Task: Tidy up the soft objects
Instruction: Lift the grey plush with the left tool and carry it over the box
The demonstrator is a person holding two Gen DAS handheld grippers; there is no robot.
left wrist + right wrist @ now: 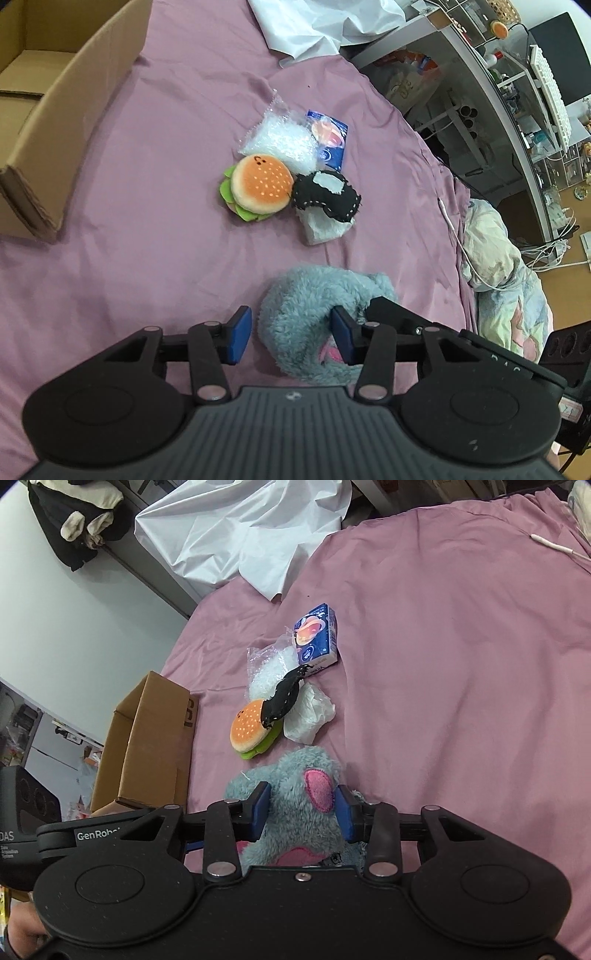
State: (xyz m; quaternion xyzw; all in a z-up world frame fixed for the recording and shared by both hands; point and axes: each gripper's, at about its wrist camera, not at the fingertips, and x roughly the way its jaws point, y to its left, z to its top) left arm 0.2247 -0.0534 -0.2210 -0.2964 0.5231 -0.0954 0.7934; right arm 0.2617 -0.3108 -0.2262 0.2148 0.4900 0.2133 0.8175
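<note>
A fluffy grey-blue plush toy (306, 314) with pink patches lies on the pink bedsheet (129, 258). My left gripper (291, 338) is open, its right pad pressed into the plush and its left pad beside it. My right gripper (301, 812) is shut on the same plush toy (295, 775), its pads squeezing it near a pink ear. Beyond lie a burger plush (258, 186), a black stitched pouch (327, 195), a white tissue wad (308, 714), a clear bag of white filling (280, 138) and a blue tissue pack (317, 637).
An open cardboard box (55, 110) stands on the bed at the left; it also shows in the right wrist view (147, 746). A white sheet (240, 528) is crumpled at the far edge. A patterned blanket (495, 251) and cable lie at the right bed edge.
</note>
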